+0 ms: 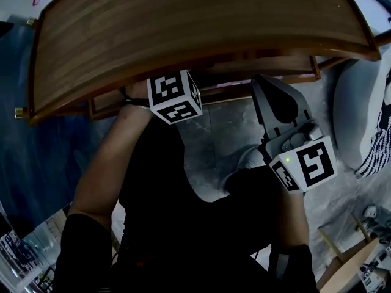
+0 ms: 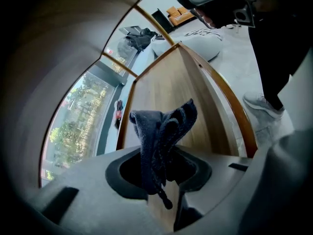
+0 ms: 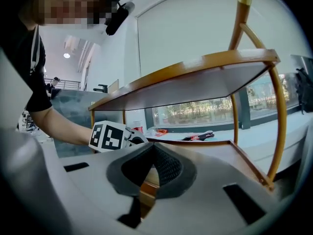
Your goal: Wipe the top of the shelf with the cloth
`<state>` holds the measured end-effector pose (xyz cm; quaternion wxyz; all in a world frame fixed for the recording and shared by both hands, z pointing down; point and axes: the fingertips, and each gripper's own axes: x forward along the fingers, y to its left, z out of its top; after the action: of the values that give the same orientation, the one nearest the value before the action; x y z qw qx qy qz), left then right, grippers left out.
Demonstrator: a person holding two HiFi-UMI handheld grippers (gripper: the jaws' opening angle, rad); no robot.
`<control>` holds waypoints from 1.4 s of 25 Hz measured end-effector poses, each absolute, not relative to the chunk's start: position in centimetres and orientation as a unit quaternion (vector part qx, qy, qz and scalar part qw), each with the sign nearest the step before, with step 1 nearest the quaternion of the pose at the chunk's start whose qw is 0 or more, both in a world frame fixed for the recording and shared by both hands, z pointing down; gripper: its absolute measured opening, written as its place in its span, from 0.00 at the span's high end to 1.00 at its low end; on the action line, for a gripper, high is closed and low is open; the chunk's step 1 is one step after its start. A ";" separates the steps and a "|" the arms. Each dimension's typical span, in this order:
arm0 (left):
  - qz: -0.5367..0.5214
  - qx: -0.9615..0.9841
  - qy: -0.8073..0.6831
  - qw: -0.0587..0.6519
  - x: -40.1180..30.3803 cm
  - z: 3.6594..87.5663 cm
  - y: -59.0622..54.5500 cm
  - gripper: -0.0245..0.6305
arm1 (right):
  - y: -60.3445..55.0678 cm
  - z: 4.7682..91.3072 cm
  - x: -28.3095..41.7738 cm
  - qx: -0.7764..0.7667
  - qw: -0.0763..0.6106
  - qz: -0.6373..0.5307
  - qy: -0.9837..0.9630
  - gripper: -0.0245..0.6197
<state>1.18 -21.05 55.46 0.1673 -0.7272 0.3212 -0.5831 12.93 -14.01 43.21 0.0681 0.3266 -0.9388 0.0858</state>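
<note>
The left gripper (image 2: 159, 173) fingers pinch the dark cloth (image 2: 161, 126) just below the shelf top (image 1: 183, 23). The right gripper (image 3: 152, 163) fingers are closed and empty. Wiping seems not yet begun.

The right gripper (image 3: 153, 150) looks at the wooden shelf (image 3: 195, 84) from low down, its dark jaws closed tip to tip with nothing between them. From here the top board shows its underside, and the lower board (image 3: 220, 153) lies just beyond the jaws. At the left a person's arm (image 3: 58, 124) extends under the top board with the left gripper (image 3: 132, 140), its marker cube (image 3: 107, 136) facing the camera, while slim golden posts (image 3: 279, 126) stand at the right before a window (image 3: 195, 112).
</note>
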 end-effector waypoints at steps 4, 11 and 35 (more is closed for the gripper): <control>-0.592 -0.713 0.348 0.145 -4.2 55.5 -19.6 0.77 | -12.8 42.8 9.2 0.306 0.072 0.078 -0.946 0.96; -0.612 -0.675 0.400 0.101 -12.7 55.2 -18.0 0.77 | -11.5 43.1 4.5 0.273 0.084 0.077 -0.955 0.96; -0.616 -0.657 0.428 0.073 -17.4 55.8 -17.0 0.77 | -10.0 43.4 0.7 0.244 0.090 0.071 -0.963 0.96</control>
<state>-17.39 -17.00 55.76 0.0735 -0.6571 0.4284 -0.6159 0.74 -9.99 43.42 0.0903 0.2440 -0.9629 0.0715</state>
